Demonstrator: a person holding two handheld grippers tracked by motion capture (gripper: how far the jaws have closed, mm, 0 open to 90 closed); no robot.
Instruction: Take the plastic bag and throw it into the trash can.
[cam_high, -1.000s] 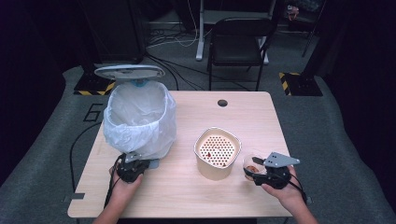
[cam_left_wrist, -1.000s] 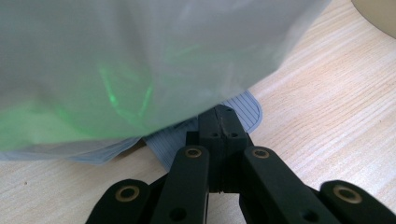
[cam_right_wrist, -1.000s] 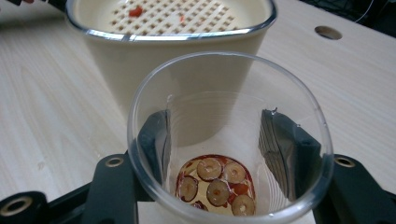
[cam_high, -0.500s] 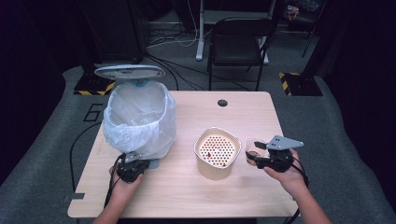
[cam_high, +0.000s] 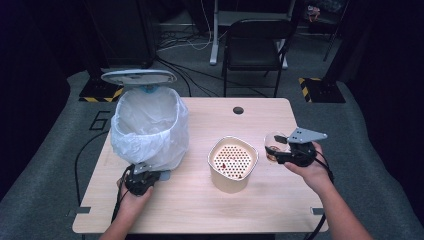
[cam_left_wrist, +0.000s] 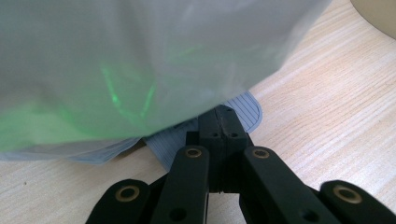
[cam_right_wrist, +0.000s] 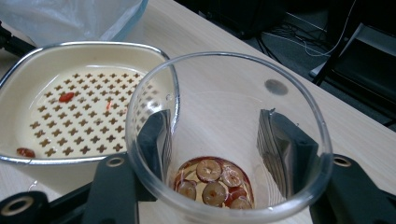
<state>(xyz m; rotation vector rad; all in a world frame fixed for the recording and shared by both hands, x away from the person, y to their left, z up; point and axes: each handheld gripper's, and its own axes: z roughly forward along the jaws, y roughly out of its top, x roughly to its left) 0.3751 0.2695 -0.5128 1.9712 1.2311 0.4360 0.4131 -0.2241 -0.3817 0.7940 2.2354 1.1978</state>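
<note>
Glass cup (cam_right_wrist: 229, 140) of sliced fruit, clamped by the right gripper (cam_high: 295, 152), has risen beside the strainer bowl (cam_high: 233, 164), likely for pouring; left gripper (cam_high: 140, 181) pinches the bin's pedal (cam_left_wrist: 243, 109).

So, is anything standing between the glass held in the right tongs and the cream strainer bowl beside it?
Nothing visible: bare wooden table separates the clear glass cup, in the right tongs, from the cream perforated strainer bowl.

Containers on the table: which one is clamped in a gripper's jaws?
The clear glass cup with sliced red fruit at its bottom, clamped by the right gripper. The cream strainer bowl stands free, and the lined bin is unclamped.
</note>
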